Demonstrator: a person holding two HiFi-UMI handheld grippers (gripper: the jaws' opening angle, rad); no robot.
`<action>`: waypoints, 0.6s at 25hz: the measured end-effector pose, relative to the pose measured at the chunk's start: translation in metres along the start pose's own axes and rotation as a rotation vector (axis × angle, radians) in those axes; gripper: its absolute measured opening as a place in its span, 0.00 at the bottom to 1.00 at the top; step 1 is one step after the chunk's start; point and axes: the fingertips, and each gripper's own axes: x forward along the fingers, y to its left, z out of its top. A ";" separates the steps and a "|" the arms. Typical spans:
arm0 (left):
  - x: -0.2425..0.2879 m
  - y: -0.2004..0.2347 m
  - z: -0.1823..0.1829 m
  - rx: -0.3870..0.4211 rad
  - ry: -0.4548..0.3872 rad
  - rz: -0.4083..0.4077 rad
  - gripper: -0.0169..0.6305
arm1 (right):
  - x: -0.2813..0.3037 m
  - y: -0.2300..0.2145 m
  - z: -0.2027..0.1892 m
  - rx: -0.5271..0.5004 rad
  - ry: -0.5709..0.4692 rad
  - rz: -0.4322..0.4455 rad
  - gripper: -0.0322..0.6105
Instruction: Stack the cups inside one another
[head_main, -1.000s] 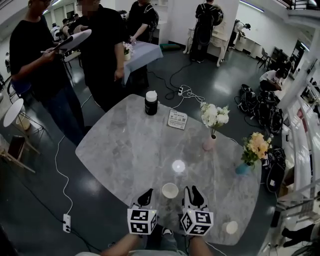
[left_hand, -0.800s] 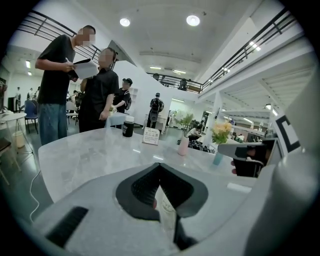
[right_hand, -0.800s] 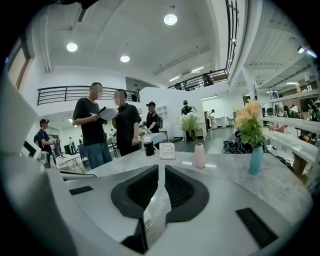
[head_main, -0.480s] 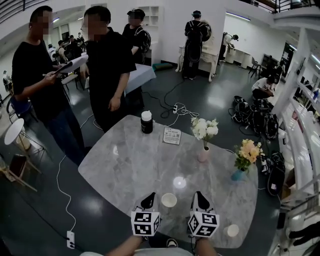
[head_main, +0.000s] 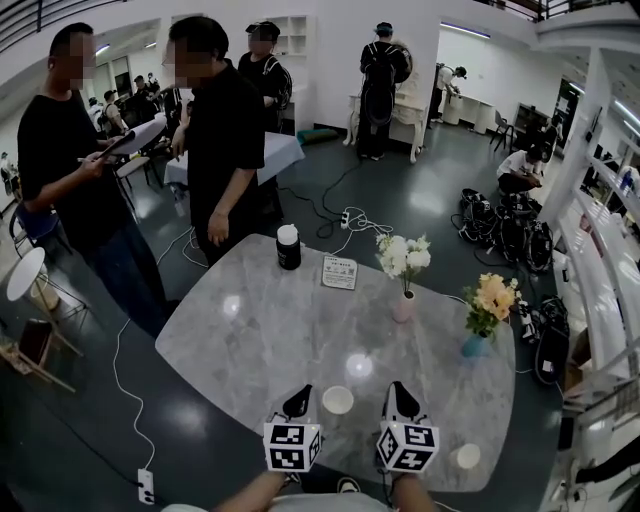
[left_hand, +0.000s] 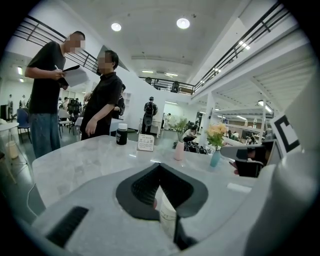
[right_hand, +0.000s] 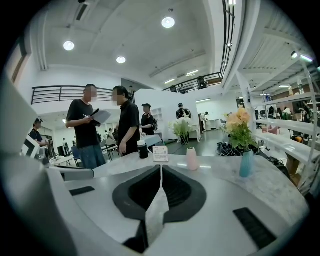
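Cream-white cup (head_main: 338, 400) stands upright, mouth up, on the marble table (head_main: 250, 320), right between the two grippers' tips. The left gripper (head_main: 297, 399) is just beside it and the right gripper (head_main: 400, 396) a bit further off. Both have their jaws pressed together, nothing pinched. The second cup (head_main: 466, 457) sits well right of that cup, past the right gripper. The pink vase (head_main: 403, 306) and dark jar (head_main: 288, 250) stand well beyond, so I reckon nothing's blocking.

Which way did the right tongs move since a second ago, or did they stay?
Yes. The right tongs went rightward, away from the nearest cup, and have just closed on nothing.
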 end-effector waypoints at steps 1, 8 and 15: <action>0.000 0.000 0.000 -0.006 -0.001 -0.003 0.02 | -0.001 0.000 -0.001 0.002 0.001 -0.004 0.07; -0.005 -0.005 -0.002 0.001 0.008 -0.019 0.02 | -0.011 -0.001 -0.006 0.007 0.014 -0.030 0.07; -0.010 -0.016 -0.004 0.012 0.012 -0.084 0.02 | -0.026 -0.006 -0.013 0.015 0.025 -0.090 0.07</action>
